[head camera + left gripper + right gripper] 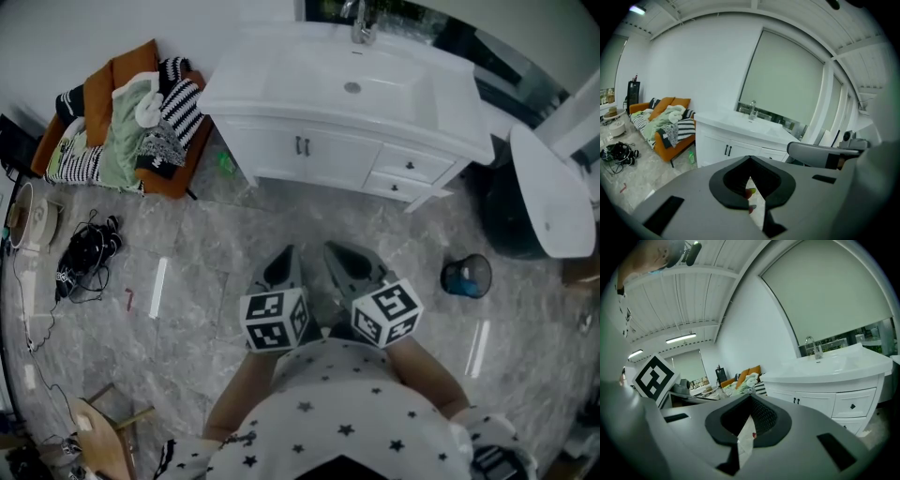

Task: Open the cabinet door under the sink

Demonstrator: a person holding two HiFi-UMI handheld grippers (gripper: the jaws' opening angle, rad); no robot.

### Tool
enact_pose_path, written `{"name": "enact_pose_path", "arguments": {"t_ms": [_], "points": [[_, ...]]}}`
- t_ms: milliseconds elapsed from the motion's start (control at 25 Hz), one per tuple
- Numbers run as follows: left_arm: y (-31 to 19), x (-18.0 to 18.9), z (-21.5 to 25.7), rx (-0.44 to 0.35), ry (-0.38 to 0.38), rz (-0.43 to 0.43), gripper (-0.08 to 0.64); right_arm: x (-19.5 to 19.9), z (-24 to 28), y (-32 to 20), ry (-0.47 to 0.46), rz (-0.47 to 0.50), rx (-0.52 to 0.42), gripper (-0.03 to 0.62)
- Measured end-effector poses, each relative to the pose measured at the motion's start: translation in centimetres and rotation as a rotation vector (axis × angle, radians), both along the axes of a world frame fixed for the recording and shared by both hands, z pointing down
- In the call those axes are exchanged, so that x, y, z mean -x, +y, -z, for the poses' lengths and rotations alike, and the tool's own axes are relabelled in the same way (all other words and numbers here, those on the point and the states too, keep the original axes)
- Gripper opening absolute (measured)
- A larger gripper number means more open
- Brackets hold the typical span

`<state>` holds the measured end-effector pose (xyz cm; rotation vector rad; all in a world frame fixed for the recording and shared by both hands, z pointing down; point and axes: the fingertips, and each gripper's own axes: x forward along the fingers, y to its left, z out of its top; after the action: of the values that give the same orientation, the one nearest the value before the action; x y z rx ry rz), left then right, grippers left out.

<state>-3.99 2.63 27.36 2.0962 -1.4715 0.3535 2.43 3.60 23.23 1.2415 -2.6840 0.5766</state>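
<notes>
The white vanity (281, 150) stands ahead, with its sink basin (352, 87) and faucet (361, 28) on top. Its two cabinet doors are closed, and a pair of dark handles (302, 145) sits where they meet. The same handles (727, 150) show in the left gripper view, and the handles (796, 401) appear again in the right gripper view. My left gripper (281, 270) (750, 159) and right gripper (349, 267) (751, 397) are side by side over the floor, well short of the vanity. Both are shut, with nothing between the jaws.
Two drawers with knobs (410, 166) are to the right of the doors. An orange sofa (131, 117) heaped with clothes stands to the left, with a green bottle (226, 163) by the vanity's foot. A small bin (466, 276) and a toilet (548, 192) are to the right. Cables (86, 253) lie far left.
</notes>
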Motion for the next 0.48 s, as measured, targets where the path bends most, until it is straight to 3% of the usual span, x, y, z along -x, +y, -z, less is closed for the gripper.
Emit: {"name": "enact_pose_path", "arguments": {"t_ms": [480], "points": [[-9.1, 1.8, -0.7, 0.034, -0.001, -0.056, 0.003, 2.2, -0.4, -9.2, 0.019, -0.037, 0.019, -0.008]]}}
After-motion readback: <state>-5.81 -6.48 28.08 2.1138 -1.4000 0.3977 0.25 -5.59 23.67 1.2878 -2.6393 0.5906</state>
